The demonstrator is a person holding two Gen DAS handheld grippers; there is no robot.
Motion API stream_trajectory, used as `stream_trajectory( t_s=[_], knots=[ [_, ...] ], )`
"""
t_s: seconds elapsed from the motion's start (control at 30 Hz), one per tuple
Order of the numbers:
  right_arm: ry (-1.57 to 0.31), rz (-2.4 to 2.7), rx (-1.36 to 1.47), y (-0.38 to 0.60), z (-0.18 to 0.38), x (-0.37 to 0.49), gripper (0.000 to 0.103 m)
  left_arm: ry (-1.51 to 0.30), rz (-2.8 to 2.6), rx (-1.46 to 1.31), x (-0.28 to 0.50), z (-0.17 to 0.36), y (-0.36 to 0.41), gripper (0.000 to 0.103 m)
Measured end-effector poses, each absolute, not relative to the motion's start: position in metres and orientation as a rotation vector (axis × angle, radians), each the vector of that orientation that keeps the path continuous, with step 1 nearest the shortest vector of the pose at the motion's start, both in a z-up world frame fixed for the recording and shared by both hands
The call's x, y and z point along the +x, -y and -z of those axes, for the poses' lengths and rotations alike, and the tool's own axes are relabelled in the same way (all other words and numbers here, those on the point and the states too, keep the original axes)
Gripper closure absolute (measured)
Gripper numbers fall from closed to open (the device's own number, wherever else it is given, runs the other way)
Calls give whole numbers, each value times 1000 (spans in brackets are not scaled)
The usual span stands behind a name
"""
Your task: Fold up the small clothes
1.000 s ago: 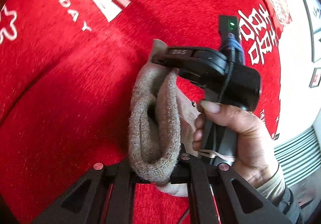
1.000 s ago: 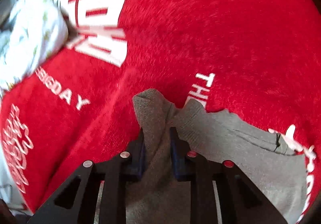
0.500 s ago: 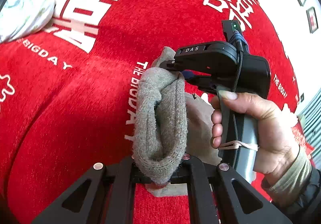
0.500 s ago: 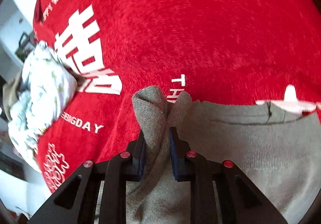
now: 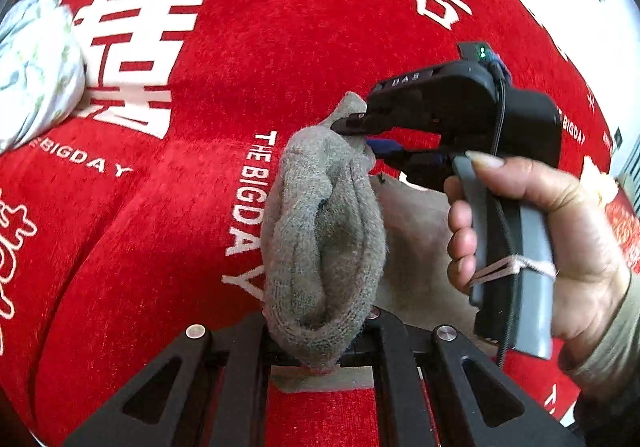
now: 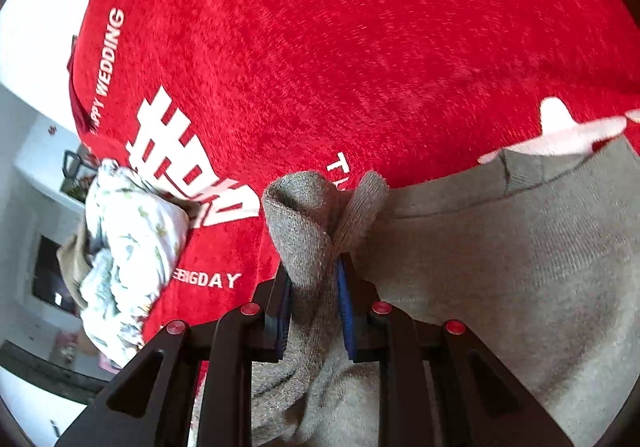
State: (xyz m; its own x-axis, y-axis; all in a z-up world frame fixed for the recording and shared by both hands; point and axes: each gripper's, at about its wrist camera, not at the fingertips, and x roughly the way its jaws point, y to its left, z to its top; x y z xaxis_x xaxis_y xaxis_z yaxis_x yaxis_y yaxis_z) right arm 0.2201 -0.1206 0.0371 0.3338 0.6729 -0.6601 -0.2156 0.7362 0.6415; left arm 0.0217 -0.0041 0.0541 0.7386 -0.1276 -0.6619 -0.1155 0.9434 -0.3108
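- Left wrist view: my left tool clenches the grey knit garment; bunched folds may slip out.
- My right tool pinches its edge; uneven pulls could skew the fold over the red cloth.

Bright red cloth everywhere, printed with big white characters and white lettering, "HAPPY WEDDING" and "THE BIGDAY". The knitted garment is a plain grey-beige, no pattern on it. Off to the side there's a white bundle with a small pale green leafy print. The right gripper is black with blue pads and a green light, its handle grey; the left gripper is black with silver screws. From its own camera, red screws on the right one.
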Motion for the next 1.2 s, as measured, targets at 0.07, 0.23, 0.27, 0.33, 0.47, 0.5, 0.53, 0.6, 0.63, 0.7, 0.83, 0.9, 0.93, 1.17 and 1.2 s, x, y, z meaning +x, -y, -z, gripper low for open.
stream_trajectory(
  t_s=[0.07, 0.23, 0.27, 0.33, 0.47, 0.5, 0.53, 0.6, 0.63, 0.7, 0.83, 0.9, 0.93, 1.17, 1.2],
  knots=[
    [-1079, -609, 502, 128, -37, 220, 80, -749, 7, -323, 23, -53, 11, 93],
    [-1072, -620, 494, 136, -39, 217, 81, -771, -136, -308, 25, -42, 13, 9],
    [-1073, -624, 511, 138, -39, 216, 81, -762, -115, -320, 25, -42, 11, 9],
    [-1069, -631, 513, 137, -40, 216, 81, -767, -86, -330, 26, -43, 10, 10],
    [-1068, -655, 501, 133, -41, 215, 81, -786, -34, -283, 28, -42, 19, 77],
    [-1063, -653, 498, 134, -42, 215, 81, -788, -40, -258, 29, -41, 22, 88],
    [-1061, -653, 502, 136, -42, 216, 81, -787, -41, -255, 30, -41, 22, 88],
    [-1064, -656, 516, 140, -42, 217, 81, -779, -37, -270, 30, -42, 20, 94],
    [-1062, -653, 517, 142, -43, 218, 81, -778, -36, -270, 30, -43, 21, 94],
    [-1061, -654, 533, 148, -42, 218, 81, -772, -33, -274, 31, -46, 22, 94],
    [-1059, -659, 569, 157, -39, 218, 81, -773, -29, -262, 29, -48, 27, 94],
    [-1058, -665, 585, 163, -38, 217, 81, -779, -33, -264, 29, -49, 28, 94],
    [-1057, -669, 594, 166, -38, 217, 81, -783, -38, -259, 29, -49, 29, 94],
    [-1045, -727, 695, 188, -31, 219, 81, -810, -83, -188, 31, -53, 49, 94],
    [-1045, -739, 717, 192, -29, 219, 81, -816, -91, -194, 31, -55, 51, 94]
  ],
)
